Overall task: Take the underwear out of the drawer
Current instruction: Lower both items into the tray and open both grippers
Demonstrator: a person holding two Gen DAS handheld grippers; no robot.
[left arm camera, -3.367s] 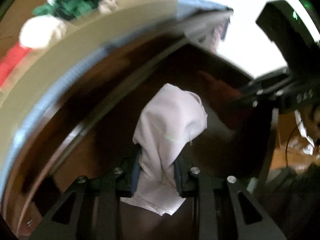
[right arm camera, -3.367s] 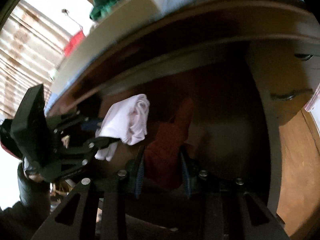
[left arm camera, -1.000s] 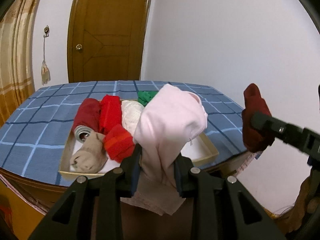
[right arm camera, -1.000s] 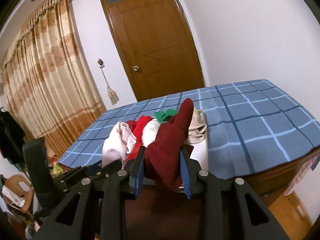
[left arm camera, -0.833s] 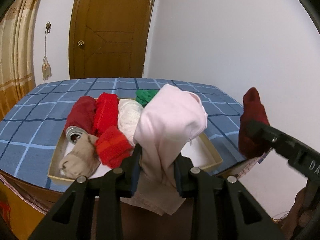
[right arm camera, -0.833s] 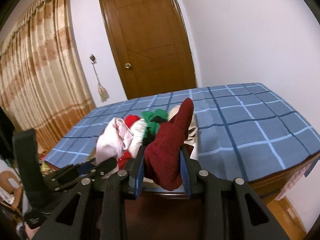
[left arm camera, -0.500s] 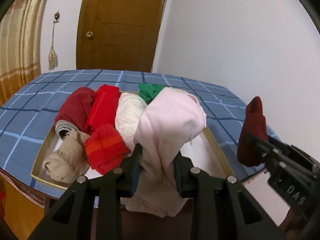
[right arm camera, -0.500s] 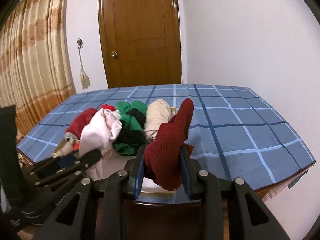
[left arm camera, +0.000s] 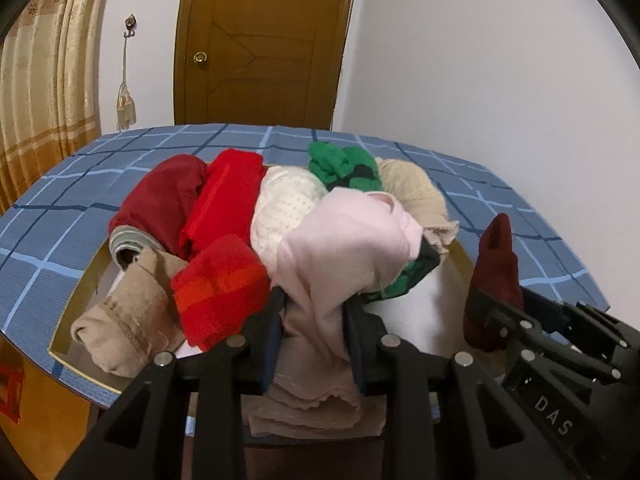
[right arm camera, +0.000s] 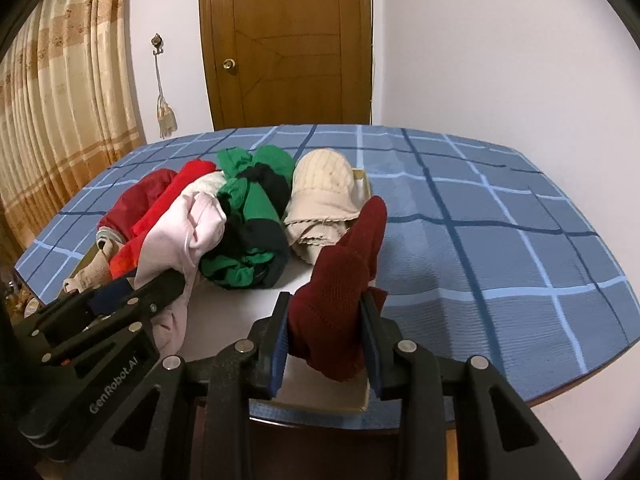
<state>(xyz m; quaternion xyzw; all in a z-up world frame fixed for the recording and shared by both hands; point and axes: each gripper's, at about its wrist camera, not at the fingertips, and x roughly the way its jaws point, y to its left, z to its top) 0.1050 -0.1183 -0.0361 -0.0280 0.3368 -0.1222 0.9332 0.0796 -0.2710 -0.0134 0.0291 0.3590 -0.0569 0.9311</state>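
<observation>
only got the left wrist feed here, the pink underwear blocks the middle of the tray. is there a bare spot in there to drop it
Observer: Yes. In the right wrist view the white tray floor is bare in front of the green and black bundle.
Operator: is the right gripper shut on that dark red piece
Observer: Yes, the right gripper has both pads pressed on the dark red piece, which stands up between them.
Operator: can't see the tray's right edge from here
Observer: The tray has a wooden right wall beside the dark red piece, with blue checked tablecloth beyond it.
</observation>
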